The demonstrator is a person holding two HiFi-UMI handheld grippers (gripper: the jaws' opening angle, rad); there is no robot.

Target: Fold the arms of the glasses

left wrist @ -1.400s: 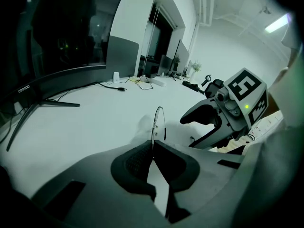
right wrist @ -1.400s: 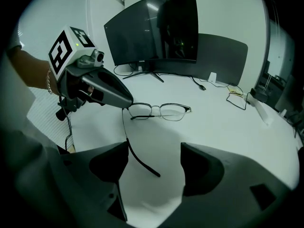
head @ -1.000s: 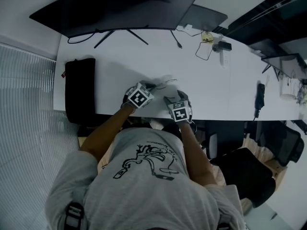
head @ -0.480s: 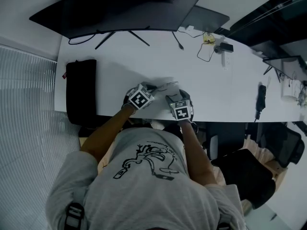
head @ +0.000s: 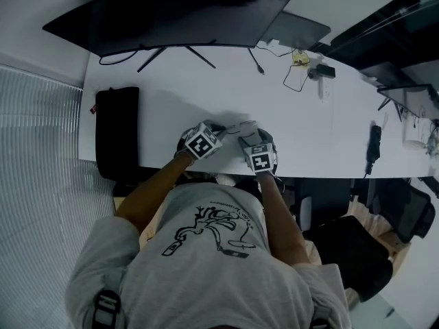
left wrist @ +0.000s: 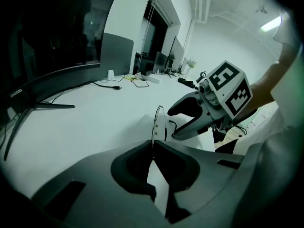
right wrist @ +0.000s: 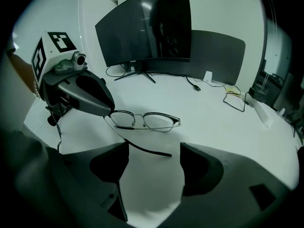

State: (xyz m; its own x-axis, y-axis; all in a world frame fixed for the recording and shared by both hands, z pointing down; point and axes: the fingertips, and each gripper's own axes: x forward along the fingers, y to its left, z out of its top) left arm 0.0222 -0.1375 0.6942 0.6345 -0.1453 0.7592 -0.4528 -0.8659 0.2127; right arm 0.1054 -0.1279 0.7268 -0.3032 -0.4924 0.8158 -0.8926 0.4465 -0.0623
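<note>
In the head view, the left gripper [head: 217, 127] and the right gripper [head: 245, 138] sit close together over the near edge of the desk [head: 158, 81]. The glasses [head: 238, 124] lie just beyond both sets of fingers, too small here to read in detail. In the left gripper view, the fingers [left wrist: 130, 167] are clenched on one end of the thin wire frame, which rises edge-on out of the slit between them, with the right gripper just past it. This looks like a narrow pinch on thin metal, so a sideways push from the other tool could twist the frame in the pads or pull it free. In the right gripper view, the fingers [right wrist: 202, 167] are released and wide apart, gripping nothing. The unfolded arm [right wrist: 145, 150] runs from the end held by the left gripper toward them, its tip lying in the gap between them, and the lenses [right wrist: 159, 121] stand just ahead. The other arm seems to lie folded behind the lenses, though that is hard to confirm. As I judge it, pushing the unfolded arm off its hinge line may bend it rather than swing it. A sweep that goes too high would slide over it and strike the lenses.
</note>
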